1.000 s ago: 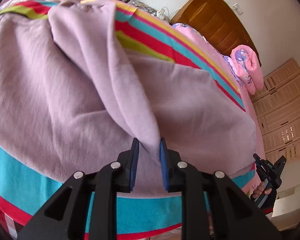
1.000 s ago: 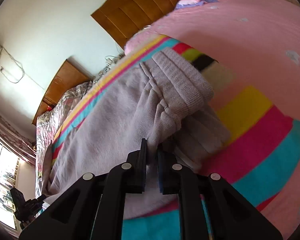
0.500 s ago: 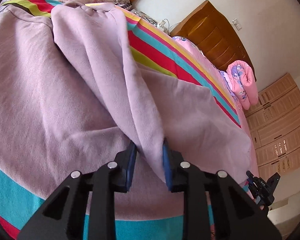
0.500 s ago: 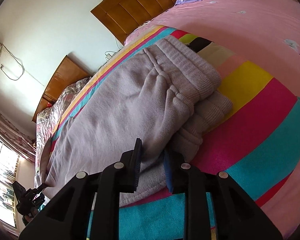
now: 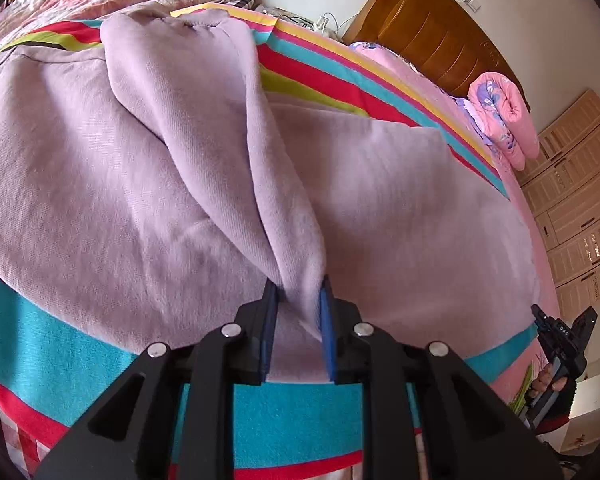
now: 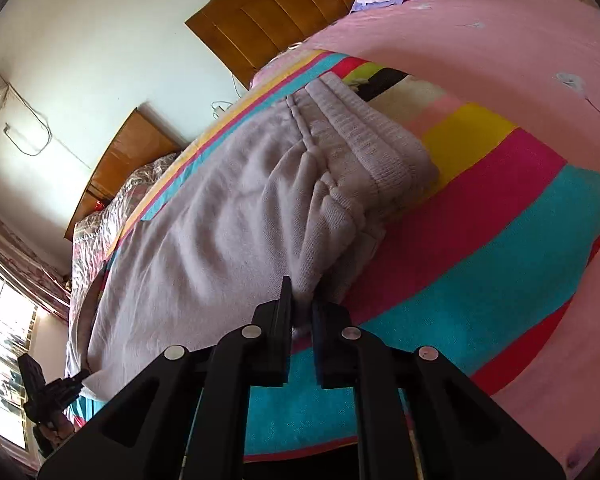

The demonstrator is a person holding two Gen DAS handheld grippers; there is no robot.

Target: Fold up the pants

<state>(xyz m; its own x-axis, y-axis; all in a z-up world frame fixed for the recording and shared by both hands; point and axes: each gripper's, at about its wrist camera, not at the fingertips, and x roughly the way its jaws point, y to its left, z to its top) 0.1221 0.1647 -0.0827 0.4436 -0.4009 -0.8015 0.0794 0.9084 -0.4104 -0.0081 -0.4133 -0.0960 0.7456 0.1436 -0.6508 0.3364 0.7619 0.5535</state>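
Lilac pants lie spread across a striped blanket on the bed, filling most of the left wrist view. Left gripper, low centre of that frame: jaws nearly closed, pinching a raised fold of the pants fabric; the fold runs up from the jaws toward the upper left of the frame as a ridge lifted off the flat cloth beneath. Right gripper, low centre of the right wrist view: jaws shut tight on a bunched edge of the pants, close beside the ribbed waistband, which sits in the centre-right of that frame. From here the pants stretch away to the lower left of the frame, over the blanket. Each gripper shows in the other's view: the right one at the lower right edge of the left wrist view with a hand around it, the left one at the lower left edge of the right wrist view. Wooden headboard at top of the right wrist view; rolled pink quilt at the right of the left wrist view.
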